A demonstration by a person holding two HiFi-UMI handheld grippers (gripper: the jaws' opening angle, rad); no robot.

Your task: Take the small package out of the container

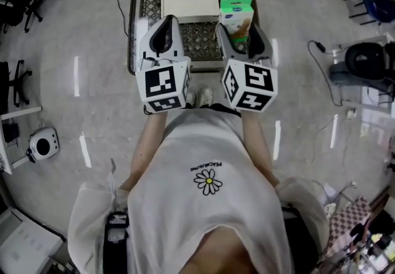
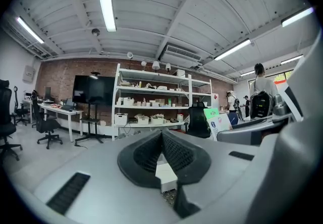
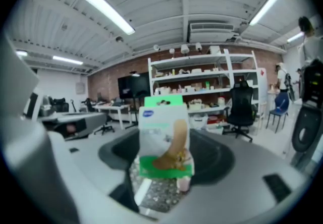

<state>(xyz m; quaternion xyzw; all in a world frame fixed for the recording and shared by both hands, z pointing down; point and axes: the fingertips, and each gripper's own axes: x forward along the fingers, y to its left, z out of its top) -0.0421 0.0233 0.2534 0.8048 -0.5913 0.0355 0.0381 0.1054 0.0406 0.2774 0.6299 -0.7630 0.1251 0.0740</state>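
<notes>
In the head view my right gripper [image 1: 241, 33] is shut on the small package [image 1: 236, 16], a green and white pack held upright over the near right corner of the container [image 1: 131, 32], a dark mesh basket on the floor. The right gripper view shows the package [image 3: 164, 137] between the jaws of the right gripper [image 3: 166, 167], lifted in the air. My left gripper [image 1: 165, 24] hangs beside it, shut on nothing. In the left gripper view its pads [image 2: 174, 152] press together, and the package [image 2: 215, 117] shows to the right. A white box [image 1: 190, 4] lies in the container.
Office chairs [image 1: 18, 7] and a white round device [image 1: 43, 143] stand on the floor at the left. Cables and another chair [image 1: 364, 63] are at the right. The gripper views show shelving [image 2: 151, 102] against a brick wall and a person [image 2: 261, 94] standing far right.
</notes>
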